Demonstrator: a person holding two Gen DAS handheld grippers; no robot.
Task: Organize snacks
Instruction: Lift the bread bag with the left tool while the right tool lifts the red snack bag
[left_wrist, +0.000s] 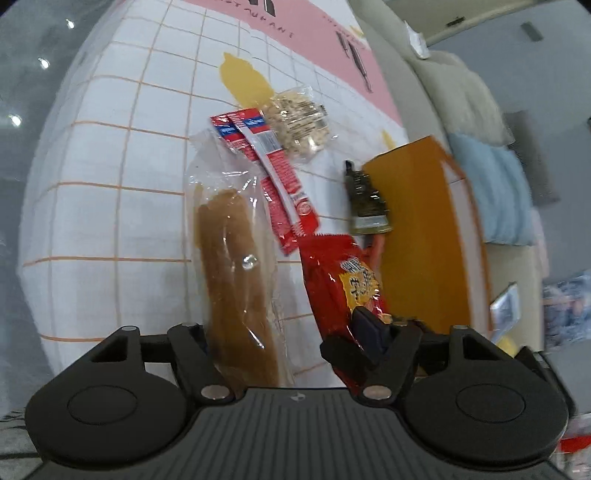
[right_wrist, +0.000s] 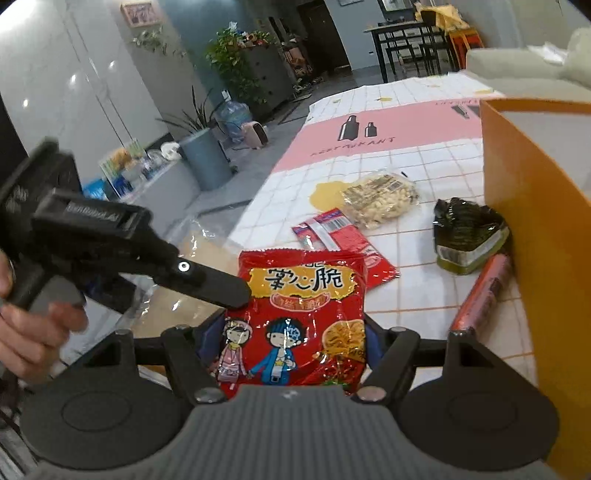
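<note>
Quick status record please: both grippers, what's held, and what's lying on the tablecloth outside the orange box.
right gripper: shut on red snack bag, pads at both side edges
left gripper: open, one finger at that bag's top corner
orange box: stands to the right of the snacks, contents hidden
against box: dark green packet, red sausage stick
loose on tablecloth: nut bag, red sachets, clear bag of brown bread
</note>
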